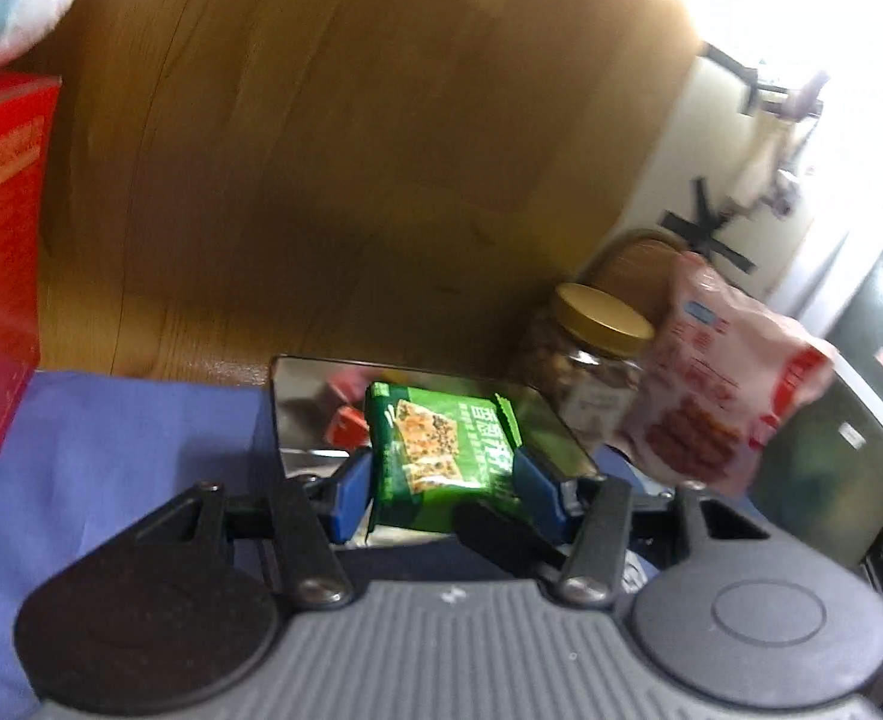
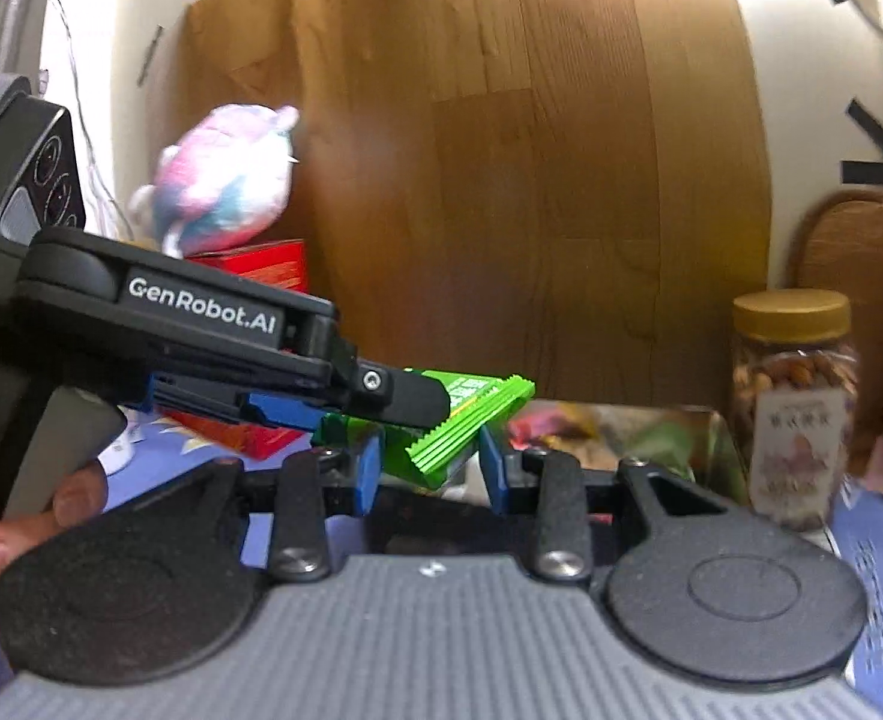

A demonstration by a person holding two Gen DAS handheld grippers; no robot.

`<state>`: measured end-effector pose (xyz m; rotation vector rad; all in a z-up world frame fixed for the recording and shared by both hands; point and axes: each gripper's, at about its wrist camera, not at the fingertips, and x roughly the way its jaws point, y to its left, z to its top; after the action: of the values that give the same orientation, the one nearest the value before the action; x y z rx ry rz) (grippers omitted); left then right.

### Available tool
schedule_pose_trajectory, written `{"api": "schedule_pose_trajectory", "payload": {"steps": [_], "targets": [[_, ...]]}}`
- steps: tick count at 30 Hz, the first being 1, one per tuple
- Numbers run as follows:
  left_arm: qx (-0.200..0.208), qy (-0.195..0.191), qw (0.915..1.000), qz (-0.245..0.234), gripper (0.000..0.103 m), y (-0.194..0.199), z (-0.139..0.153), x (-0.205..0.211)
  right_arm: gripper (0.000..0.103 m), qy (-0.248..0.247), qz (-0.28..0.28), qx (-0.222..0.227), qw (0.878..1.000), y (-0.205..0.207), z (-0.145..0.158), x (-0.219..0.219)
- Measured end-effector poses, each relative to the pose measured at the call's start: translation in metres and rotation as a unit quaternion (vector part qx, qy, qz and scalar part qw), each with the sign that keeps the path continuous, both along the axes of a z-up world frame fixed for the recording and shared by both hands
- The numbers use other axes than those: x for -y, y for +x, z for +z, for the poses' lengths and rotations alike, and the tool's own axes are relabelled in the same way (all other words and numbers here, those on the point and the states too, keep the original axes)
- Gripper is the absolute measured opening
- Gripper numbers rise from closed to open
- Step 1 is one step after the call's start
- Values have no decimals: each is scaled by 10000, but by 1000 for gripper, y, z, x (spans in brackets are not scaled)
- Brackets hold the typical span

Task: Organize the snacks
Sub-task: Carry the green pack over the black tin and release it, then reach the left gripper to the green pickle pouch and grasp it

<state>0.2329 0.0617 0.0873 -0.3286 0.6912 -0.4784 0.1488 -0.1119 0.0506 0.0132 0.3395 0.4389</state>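
Here, the left gripper point(image 1: 441, 489) clamped a glossy green snack packet point(image 1: 435, 450) with a cracker picture and crimped ends, above a shiny metal tin point(image 1: 297, 402); the right gripper point(image 2: 429, 471) sat half-open around its end.

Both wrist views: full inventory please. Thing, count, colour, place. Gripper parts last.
green snack packet: 1, green, between the left gripper's fingers, above the metal tray
metal tray: 1, shiny silver, on the blue cloth, wrappers inside
nut jar: 1, clear with gold lid, right of the tray
pink snack bag: 1, pink and white, beside the jar
red box: 1, red, far left on the cloth
plush toy: 1, pink, white and blue, on top of the red box
blue cloth: 1, covers the table
wood panel: 1, brown, behind everything
left gripper: shut on the packet
right gripper: fingers either side of the packet's crimped end; contact unclear
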Motion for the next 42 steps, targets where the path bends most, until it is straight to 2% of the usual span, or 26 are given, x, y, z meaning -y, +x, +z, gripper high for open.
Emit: {"api": "schedule_pose_trajectory", "payload": {"steps": [4, 6, 8, 12, 17, 20, 24, 29, 33, 36, 37, 42], "targets": [[-175, 49, 9997, 146, 54, 21, -18, 1, 38, -248, -28, -84, 9997, 28, -12, -7], [-184, 121, 9995, 239, 68, 24, -22, 1, 41, -332, -5, -135, 9994, 37, -18, -9], [-153, 91, 9996, 223, 69, 23, -22, 0, 43, -338, -21, -125, 9993, 39, -22, -9], [89, 263, 9988, 398, 71, 11, -11, -1, 44, -193, -24, -51, 9998, 32, -17, -3], [208, 265, 9991, 257, 71, -27, 3, 1, 43, 253, -164, -181, 9994, 5, -9, 24], [240, 403, 9989, -78, 71, -60, 1, 14, 44, 581, -335, -285, 9973, -30, -9, 54], [-95, 401, 9970, -648, 71, -91, -25, 39, 44, 964, -780, -672, 9900, -78, -23, 100], [-609, 450, 9924, -972, 70, -109, -60, 67, 45, 1667, -1217, -1472, 9673, -123, -47, 143], [-830, 319, 9910, -998, 70, -119, -74, 75, 45, 1802, -1367, -1669, 9597, -147, -57, 150], [-1018, 187, 9895, -1011, 70, -123, -84, 77, 45, 1933, -1340, -1842, 9543, -148, -66, 148], [-935, 191, 9906, -979, 70, -126, -85, 77, 44, 1987, -1302, -1856, 9535, -146, -67, 145], [-917, 107, 9915, -920, 66, -131, -87, 73, 44, 1609, -1047, -1678, 9670, -142, -59, 116]]}}
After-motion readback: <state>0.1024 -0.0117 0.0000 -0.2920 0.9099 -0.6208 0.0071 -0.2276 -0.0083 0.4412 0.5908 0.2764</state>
